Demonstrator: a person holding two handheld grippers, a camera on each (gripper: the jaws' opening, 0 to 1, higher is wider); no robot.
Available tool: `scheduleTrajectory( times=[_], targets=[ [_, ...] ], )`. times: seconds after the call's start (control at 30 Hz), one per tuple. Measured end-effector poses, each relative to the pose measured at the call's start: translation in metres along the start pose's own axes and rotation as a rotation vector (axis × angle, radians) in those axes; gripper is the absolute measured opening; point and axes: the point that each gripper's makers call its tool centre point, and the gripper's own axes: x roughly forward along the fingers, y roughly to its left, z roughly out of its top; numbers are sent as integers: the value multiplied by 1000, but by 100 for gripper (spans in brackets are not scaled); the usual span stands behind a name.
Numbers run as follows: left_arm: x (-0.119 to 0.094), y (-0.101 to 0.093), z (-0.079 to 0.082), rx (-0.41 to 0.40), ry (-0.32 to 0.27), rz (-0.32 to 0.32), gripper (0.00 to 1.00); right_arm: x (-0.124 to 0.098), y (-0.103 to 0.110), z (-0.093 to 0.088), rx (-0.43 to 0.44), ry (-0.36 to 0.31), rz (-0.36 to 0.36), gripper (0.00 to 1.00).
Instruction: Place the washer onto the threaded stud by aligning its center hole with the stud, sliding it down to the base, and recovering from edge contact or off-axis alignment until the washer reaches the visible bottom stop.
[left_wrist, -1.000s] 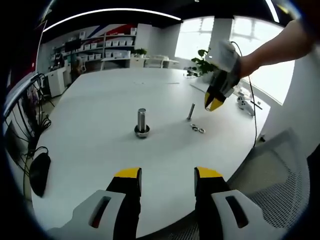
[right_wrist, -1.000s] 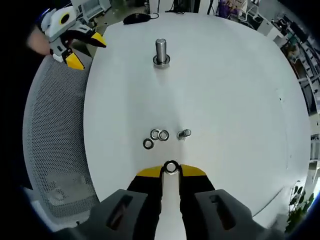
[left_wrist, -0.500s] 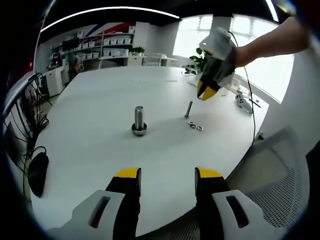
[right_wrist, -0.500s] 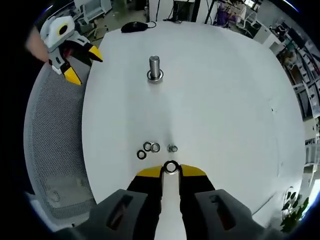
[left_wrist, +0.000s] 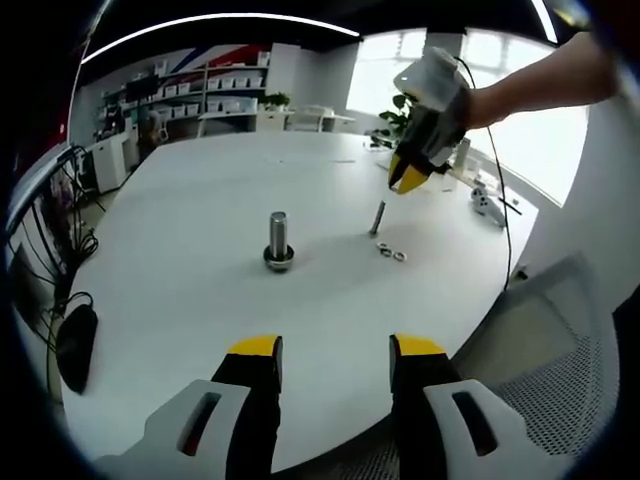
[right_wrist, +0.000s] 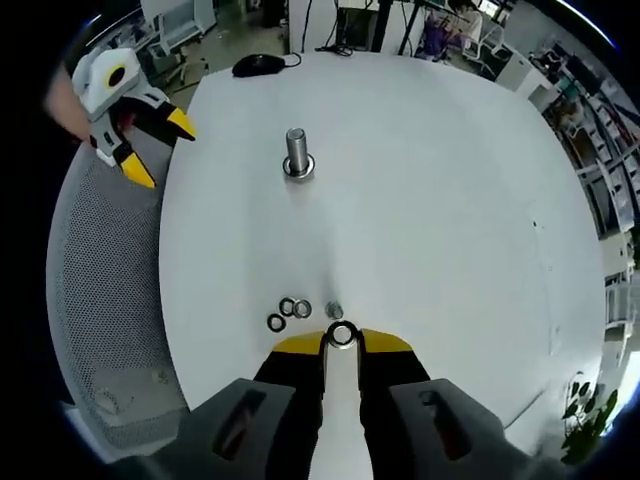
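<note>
The right tongs (right_wrist: 342, 342) are pinched on a washer (right_wrist: 342, 335) at their tips, held above the white counter (right_wrist: 440, 200). Just beyond lie 3 loose washers (right_wrist: 288, 312) beside a small bolt (right_wrist: 334, 310). Farther off, the threaded stud (right_wrist: 296, 153) stands upright on its base. The left tongs (left_wrist: 328, 352) hang wide apart, holding nothing.

Both grippers wore yellow jaw tips over black jaws, mounted on pale grey moulded bodies with dark slots in each shoulder. The left gripper (left_wrist: 328, 352) showed two separate yellow pads; the right gripper (right_wrist: 342, 340) had its yellow tips meeting in a curve. A thin dark cable trailed from the right gripper, and the person's forearm behind it was bare
</note>
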Motion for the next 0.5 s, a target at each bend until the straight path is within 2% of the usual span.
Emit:
scheduleTrajectory(
  times=[0.23, 0.5],
  targets=[
    [0, 2, -1, -3, 6, 7, 41, 12, 3, 3, -34, 16, 16, 13],
    [0, 2, -1, -2, 5, 8, 41, 17, 2, 2, -28, 30, 22, 13]
  ],
)
